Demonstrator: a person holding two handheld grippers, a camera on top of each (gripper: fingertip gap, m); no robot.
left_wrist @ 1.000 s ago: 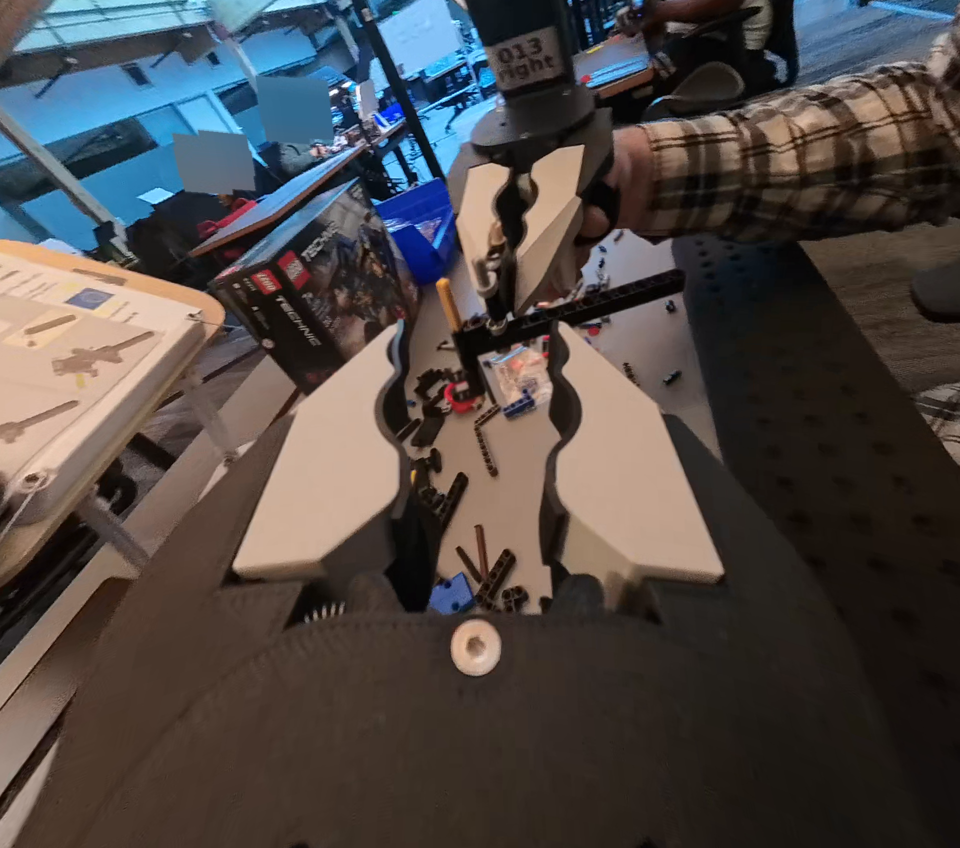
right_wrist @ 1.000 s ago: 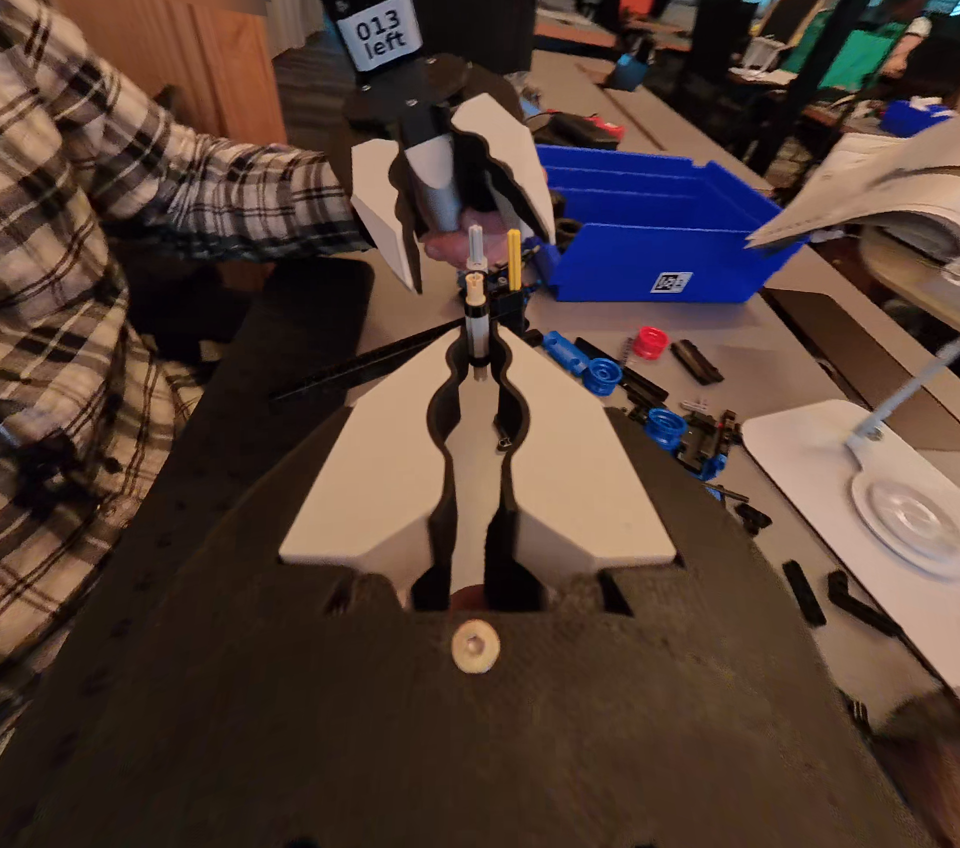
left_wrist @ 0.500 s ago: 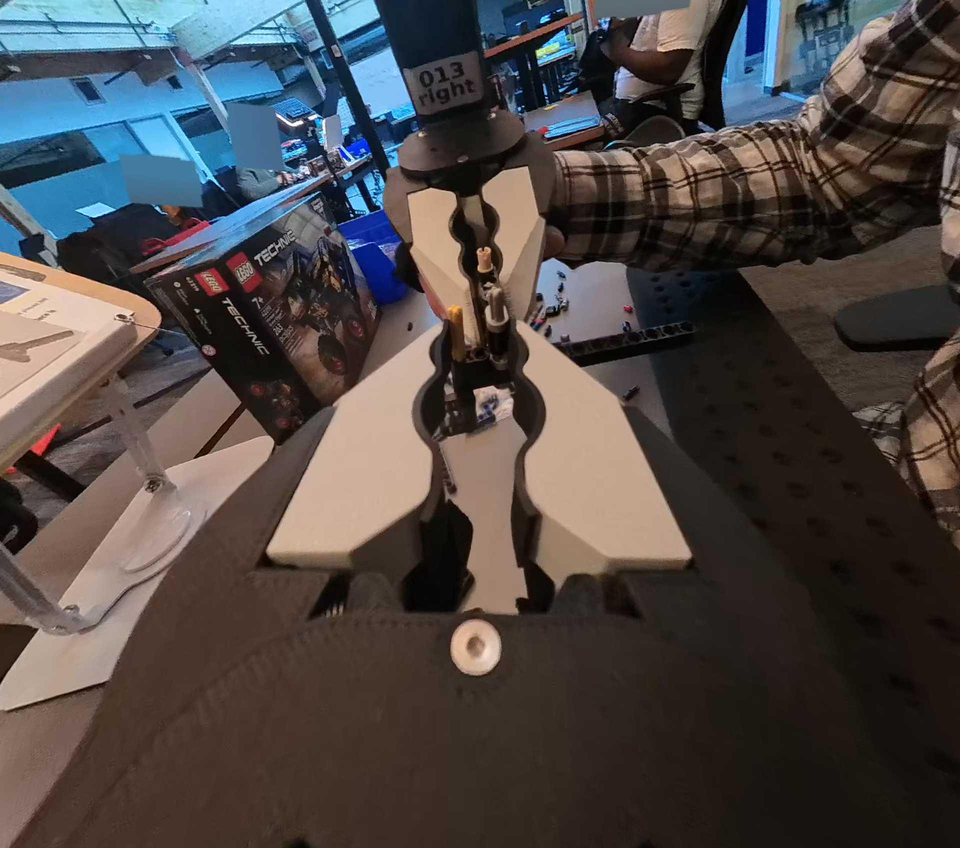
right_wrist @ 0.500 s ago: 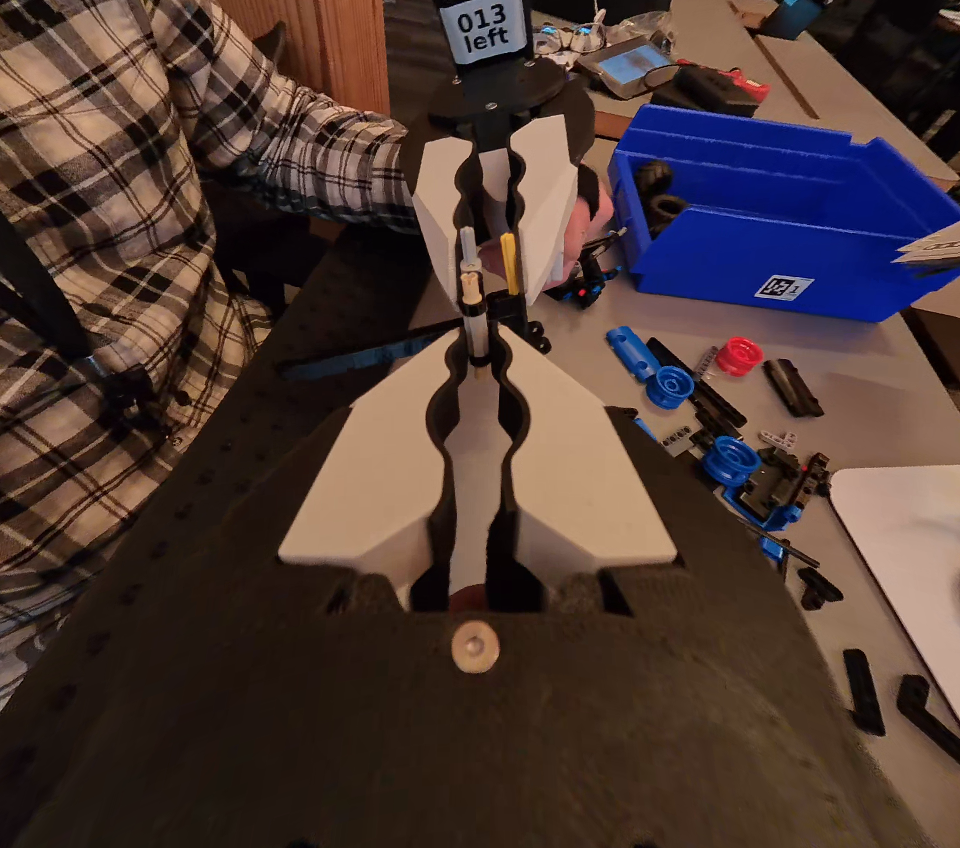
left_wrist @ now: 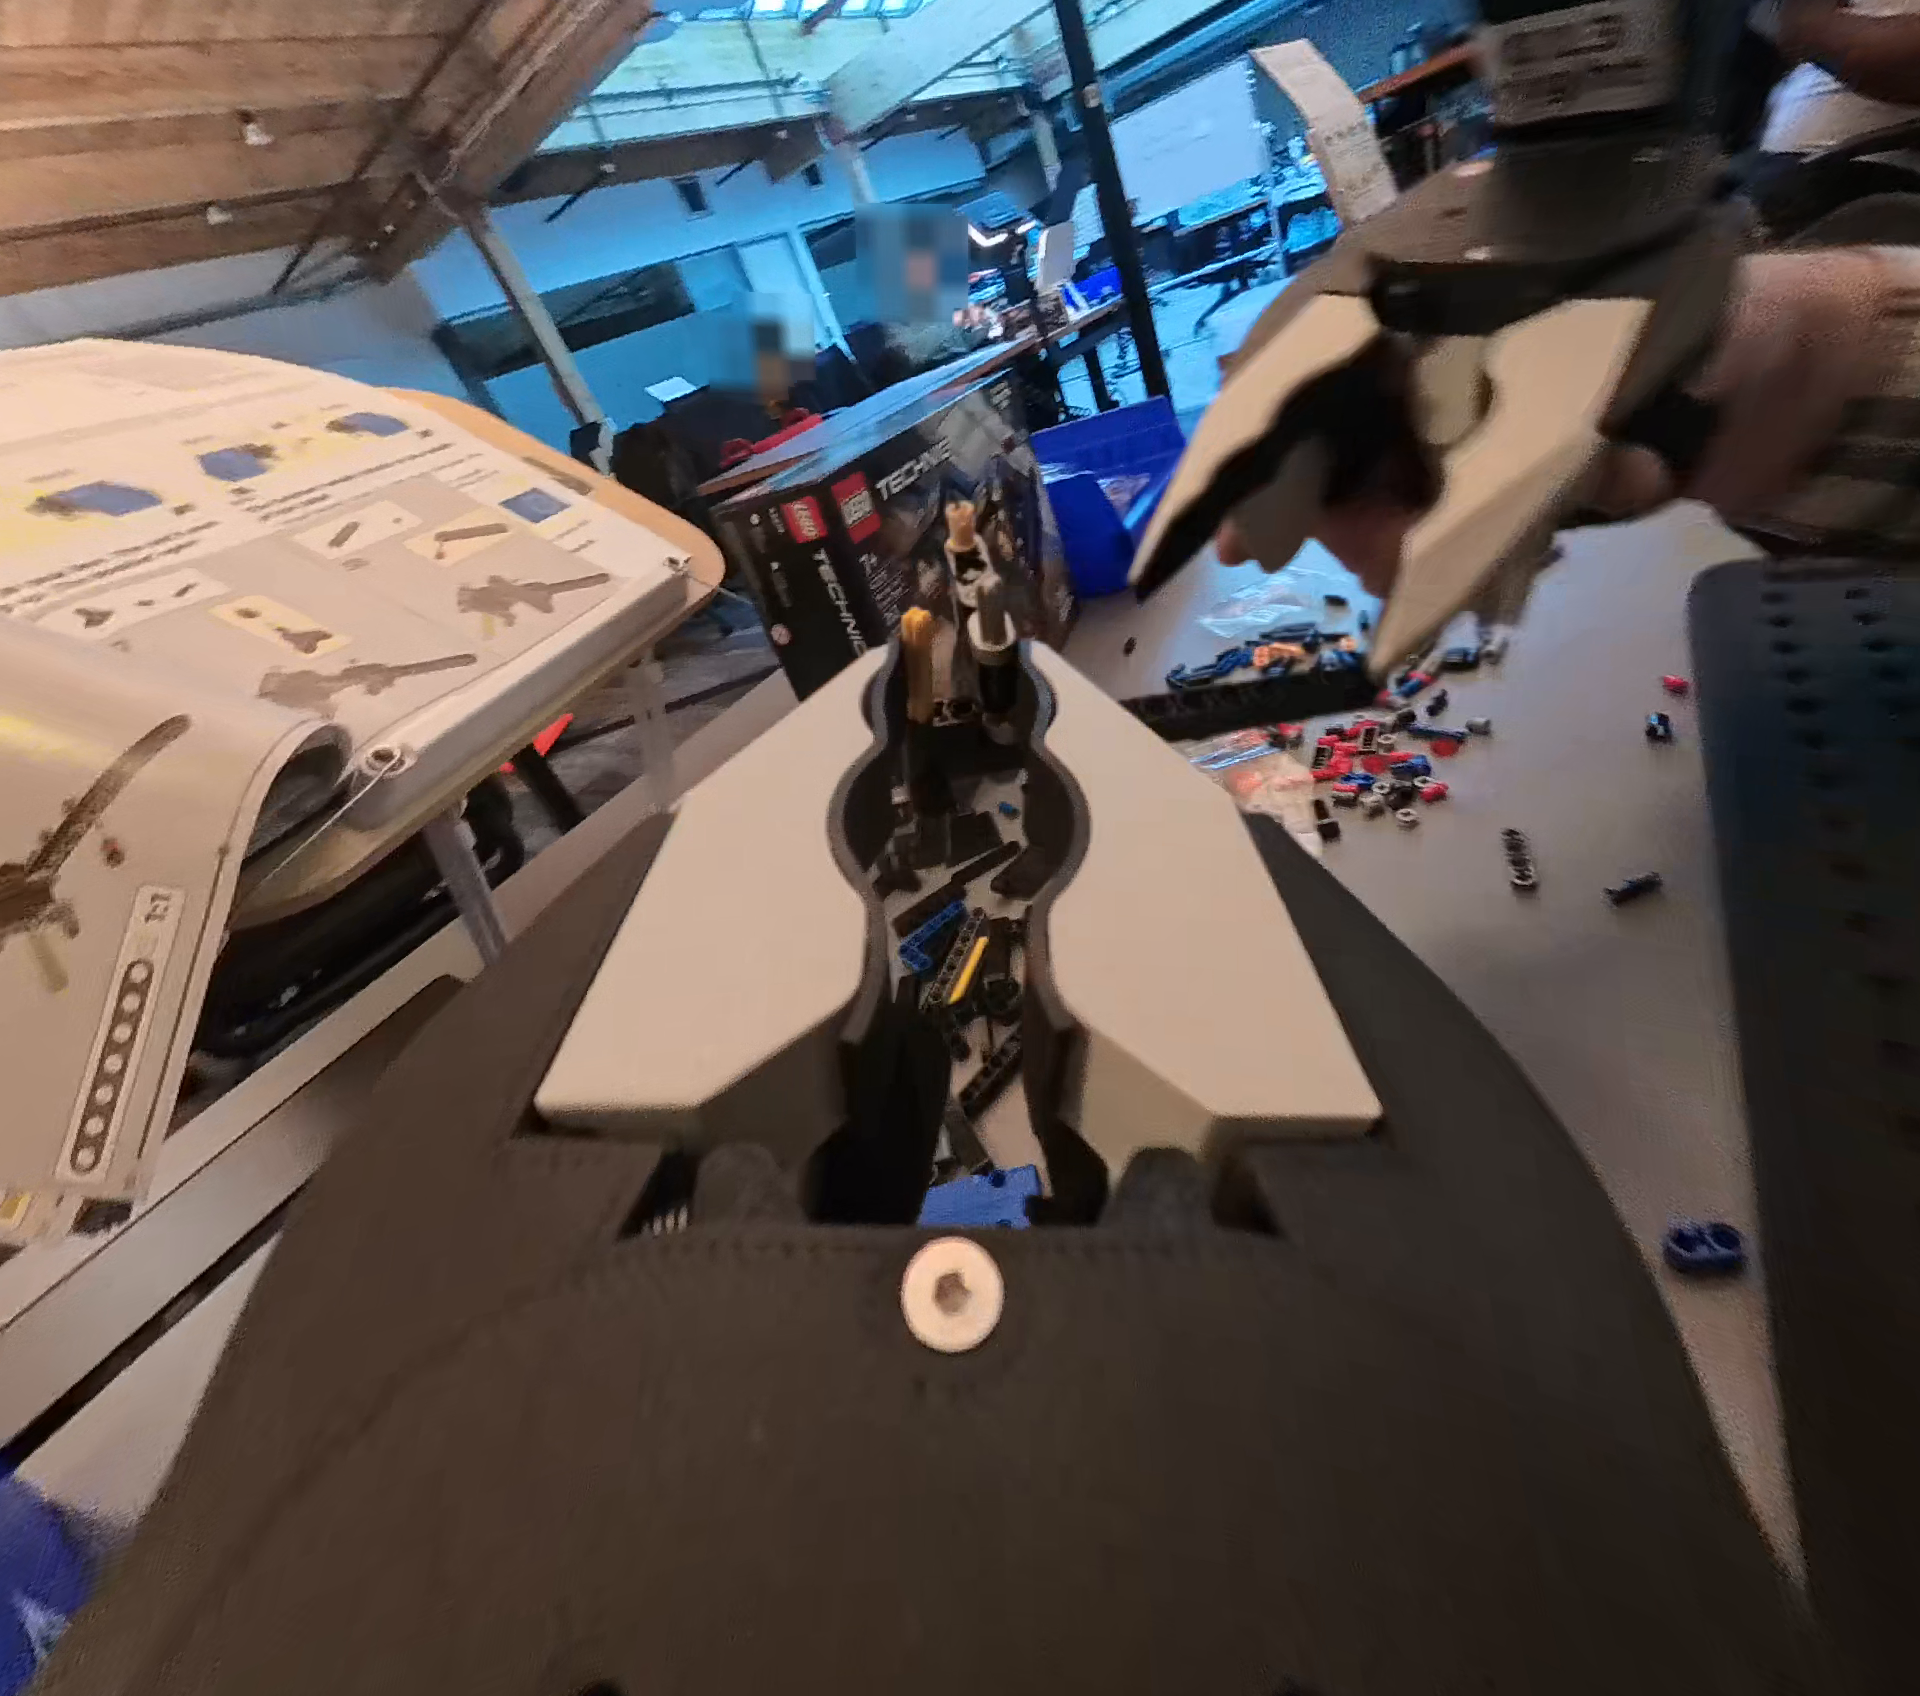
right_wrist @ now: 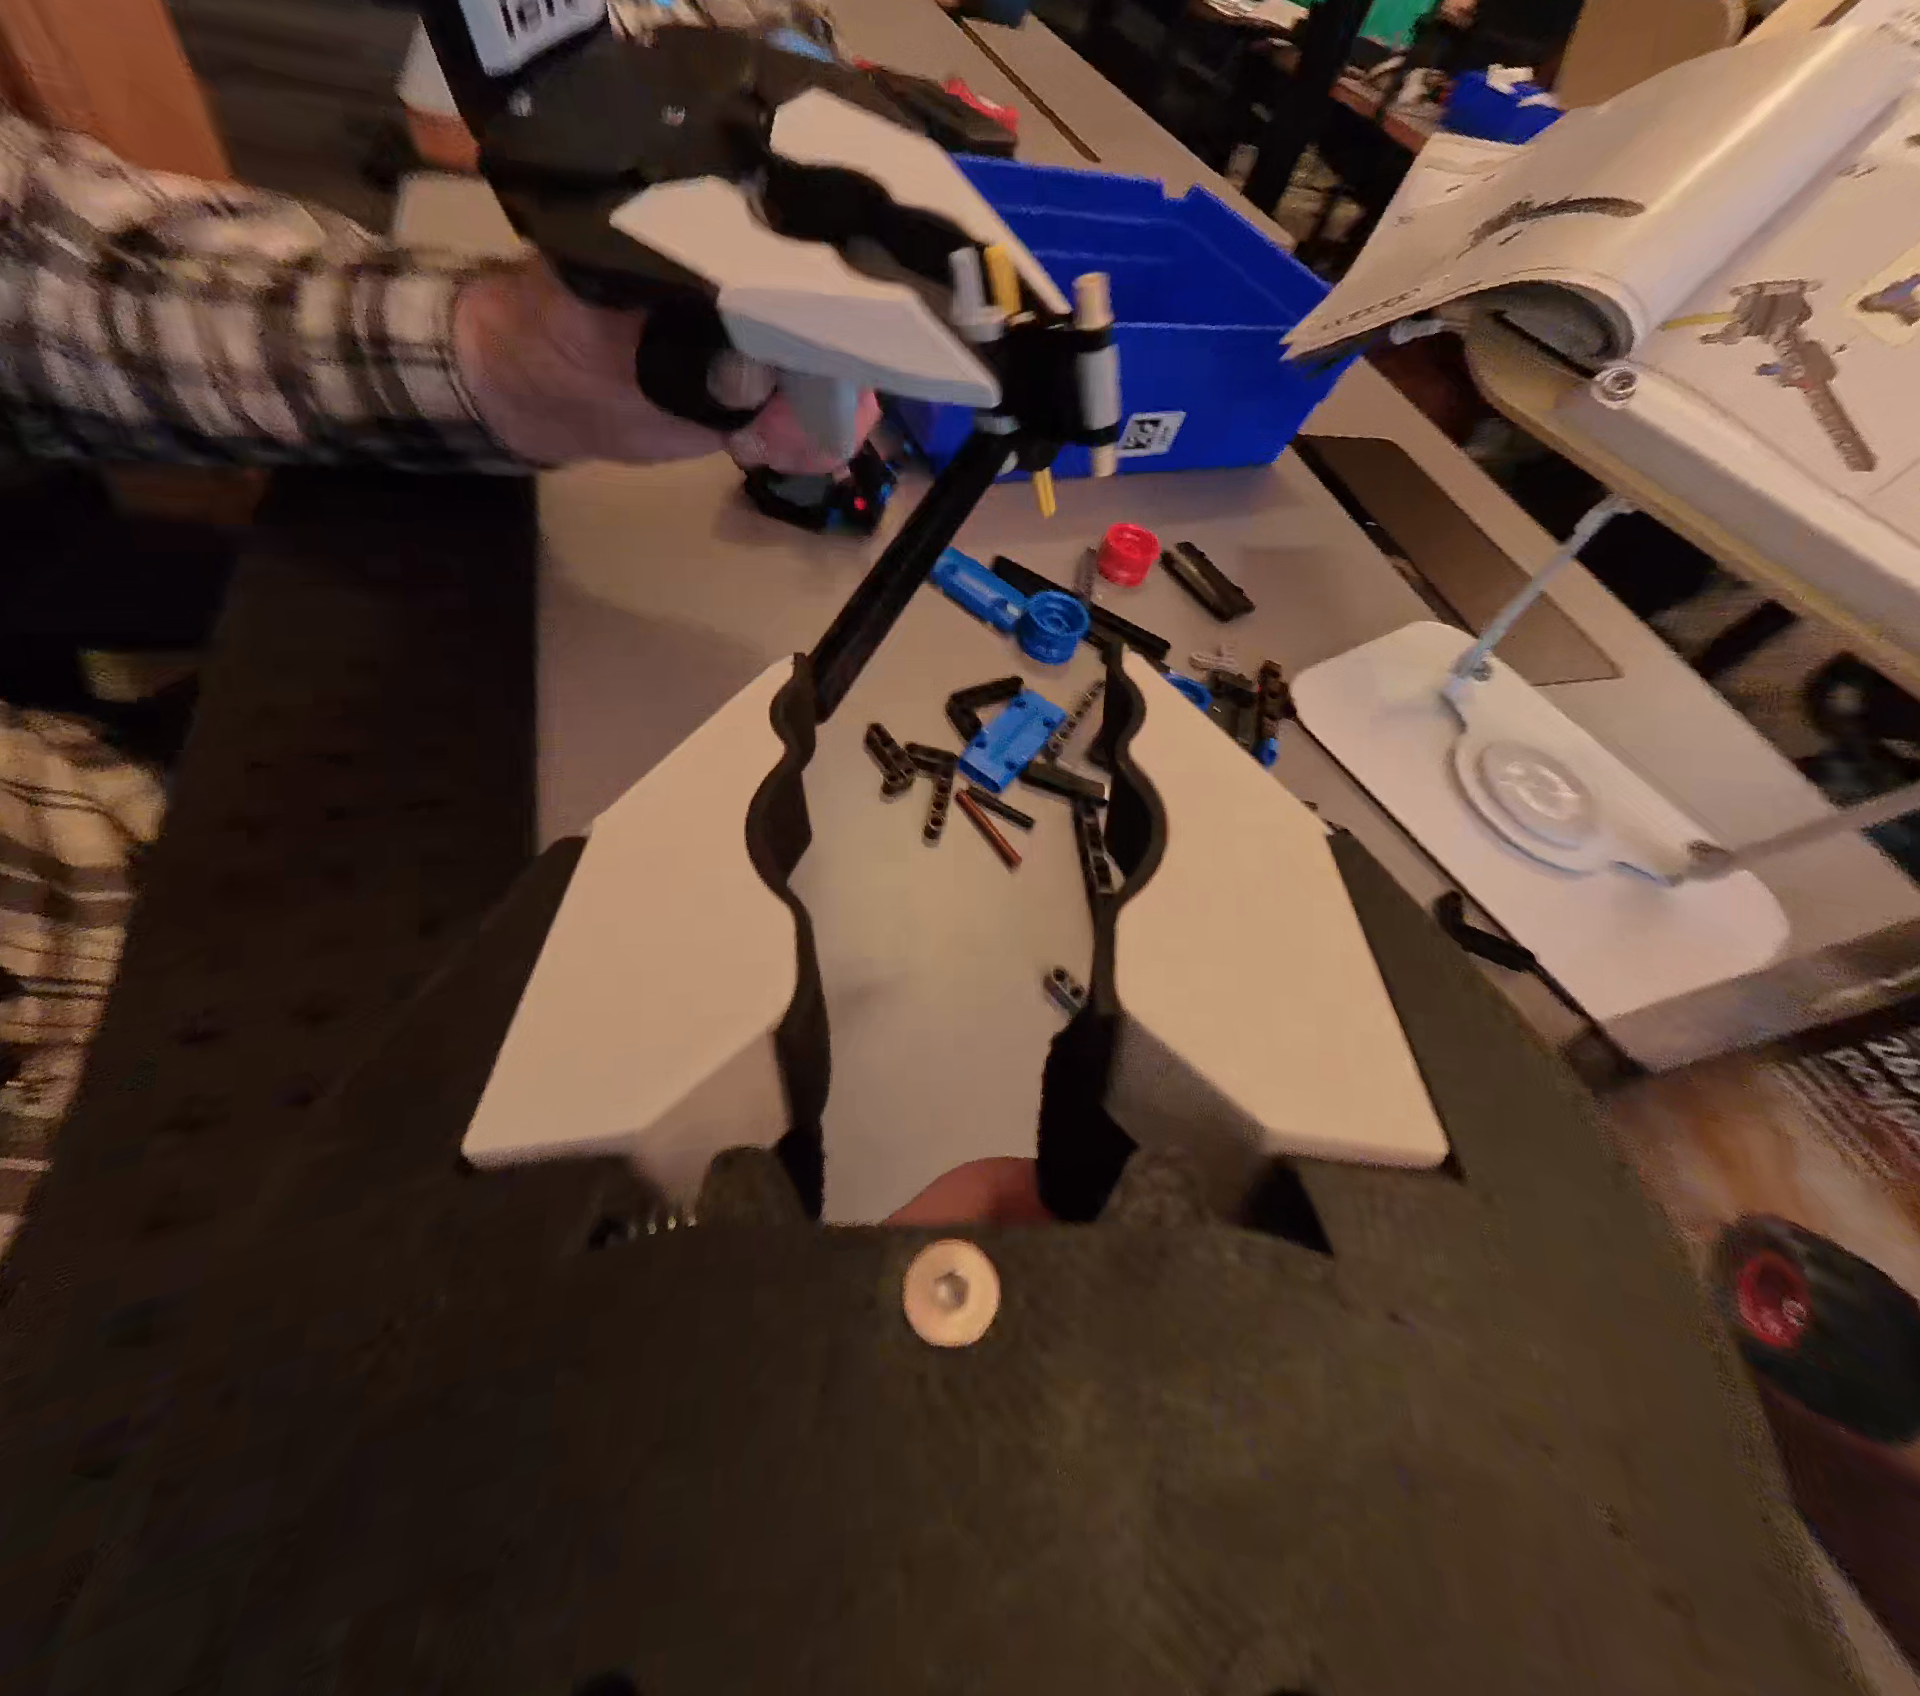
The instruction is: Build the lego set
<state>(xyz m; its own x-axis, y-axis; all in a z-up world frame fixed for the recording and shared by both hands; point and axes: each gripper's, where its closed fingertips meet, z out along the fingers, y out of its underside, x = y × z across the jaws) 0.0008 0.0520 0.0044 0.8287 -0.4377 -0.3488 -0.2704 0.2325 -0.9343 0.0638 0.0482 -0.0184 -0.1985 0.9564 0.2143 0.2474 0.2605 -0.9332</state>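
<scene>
My left gripper (left_wrist: 961,675) is shut on a small black lego assembly (left_wrist: 971,659) with a yellow axle and grey and tan axles sticking up. In the right wrist view the left gripper (right_wrist: 1003,353) holds this assembly (right_wrist: 1055,389) above the table, and a long black beam (right_wrist: 904,566) hangs from it toward me. My right gripper (right_wrist: 956,675) is open and empty, just short of the beam's lower end. It also shows in the left wrist view (left_wrist: 1257,628), jaws wide apart. Loose lego pieces (right_wrist: 997,763) lie on the table below.
A blue bin (right_wrist: 1164,296) stands behind the assembly. An instruction booklet (left_wrist: 260,555) rests on a stand, with its white base (right_wrist: 1507,815) on the table. The lego box (left_wrist: 883,545) stands far off. A black mat (right_wrist: 343,763) lies at the table's edge. Small pieces (left_wrist: 1371,763) are scattered. Tip to tip, the grippers are about 7 centimeters apart.
My right gripper has let go of the assembly's axle, opened wide and drawn back. My left gripper keeps the assembly and has swung it aside and tilted it.
</scene>
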